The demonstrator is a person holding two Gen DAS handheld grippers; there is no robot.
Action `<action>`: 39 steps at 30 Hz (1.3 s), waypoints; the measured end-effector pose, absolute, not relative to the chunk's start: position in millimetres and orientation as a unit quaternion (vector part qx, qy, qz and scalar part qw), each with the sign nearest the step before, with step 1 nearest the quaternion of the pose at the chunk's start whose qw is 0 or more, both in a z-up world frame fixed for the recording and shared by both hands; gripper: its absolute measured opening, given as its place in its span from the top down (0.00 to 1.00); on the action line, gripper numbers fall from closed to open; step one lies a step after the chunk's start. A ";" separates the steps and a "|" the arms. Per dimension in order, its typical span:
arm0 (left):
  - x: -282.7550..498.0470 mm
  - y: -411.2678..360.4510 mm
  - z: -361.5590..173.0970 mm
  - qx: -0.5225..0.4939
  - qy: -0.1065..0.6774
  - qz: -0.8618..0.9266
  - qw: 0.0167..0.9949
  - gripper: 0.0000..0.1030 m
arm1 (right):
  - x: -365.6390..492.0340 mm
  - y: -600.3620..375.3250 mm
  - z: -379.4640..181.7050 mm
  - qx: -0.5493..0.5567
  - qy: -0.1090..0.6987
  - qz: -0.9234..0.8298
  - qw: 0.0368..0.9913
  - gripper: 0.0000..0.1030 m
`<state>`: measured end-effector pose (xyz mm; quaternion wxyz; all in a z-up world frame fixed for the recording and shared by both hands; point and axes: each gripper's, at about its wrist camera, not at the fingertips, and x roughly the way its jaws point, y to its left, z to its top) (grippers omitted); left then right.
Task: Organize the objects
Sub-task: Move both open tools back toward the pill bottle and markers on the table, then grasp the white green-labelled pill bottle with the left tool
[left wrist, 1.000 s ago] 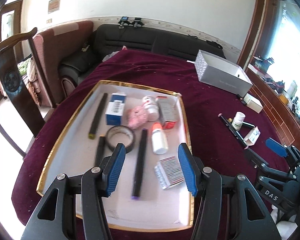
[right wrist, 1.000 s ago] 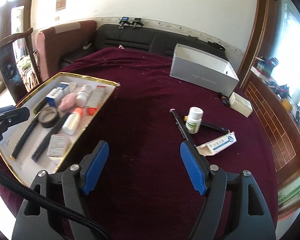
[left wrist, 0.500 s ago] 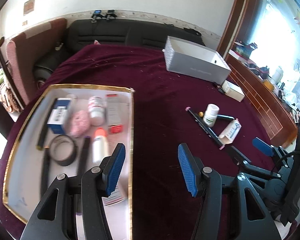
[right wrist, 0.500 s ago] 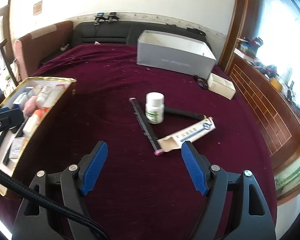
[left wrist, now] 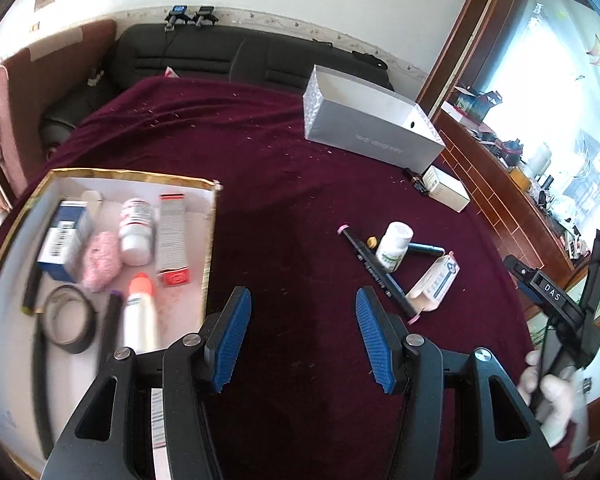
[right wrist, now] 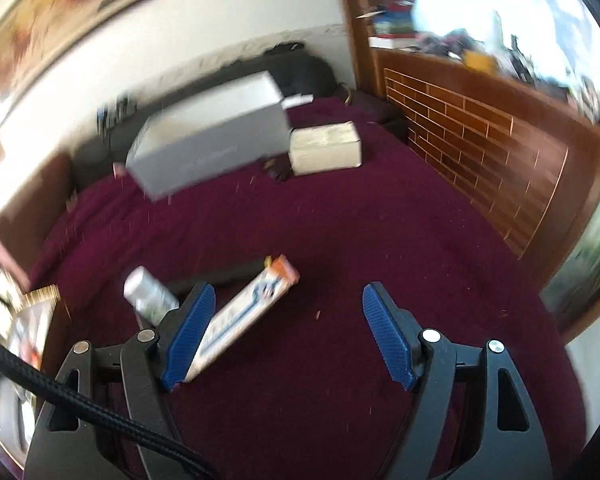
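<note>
A gold-rimmed white tray (left wrist: 210,236) on the maroon table holds boxes, bottles, a tape roll and black sticks. Right of it lie a white pill bottle (left wrist: 394,246), a black stick (left wrist: 376,274) and a long white carton (left wrist: 434,280). My left gripper (left wrist: 300,338) is open and empty above bare cloth beside the tray. My right gripper (right wrist: 288,332) is open and empty; the carton (right wrist: 244,316) lies by its left finger, the pill bottle (right wrist: 148,294) further left. The right view is blurred.
A grey open box (left wrist: 368,126) stands at the back of the table, with a small white box (left wrist: 446,188) beside it. A black sofa (left wrist: 228,58) lies behind the table, and a wooden cabinet (right wrist: 492,136) stands on the right.
Both grippers have swung right, away from the tray. The right gripper has dropped close to the carton and pill bottle, turning right. Both stay open.
</note>
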<state>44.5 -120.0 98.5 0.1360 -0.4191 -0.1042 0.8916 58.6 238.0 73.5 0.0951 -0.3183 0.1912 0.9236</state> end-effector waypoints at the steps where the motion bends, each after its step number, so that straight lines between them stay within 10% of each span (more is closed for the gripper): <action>1: 40.4 -114.2 97.4 -0.420 -0.103 0.891 0.140 0.53 | 57.4 244.1 69.4 -0.312 0.206 0.922 0.100 0.26; 34: -48.8 60.0 39.0 -0.384 0.069 0.896 0.212 0.53 | 37.7 271.3 18.2 -0.363 0.288 0.882 0.087 0.23; 39: -50.2 56.9 37.9 -0.407 0.057 0.885 0.218 0.73 | 35.1 267.2 17.9 -0.368 0.276 0.884 0.088 0.23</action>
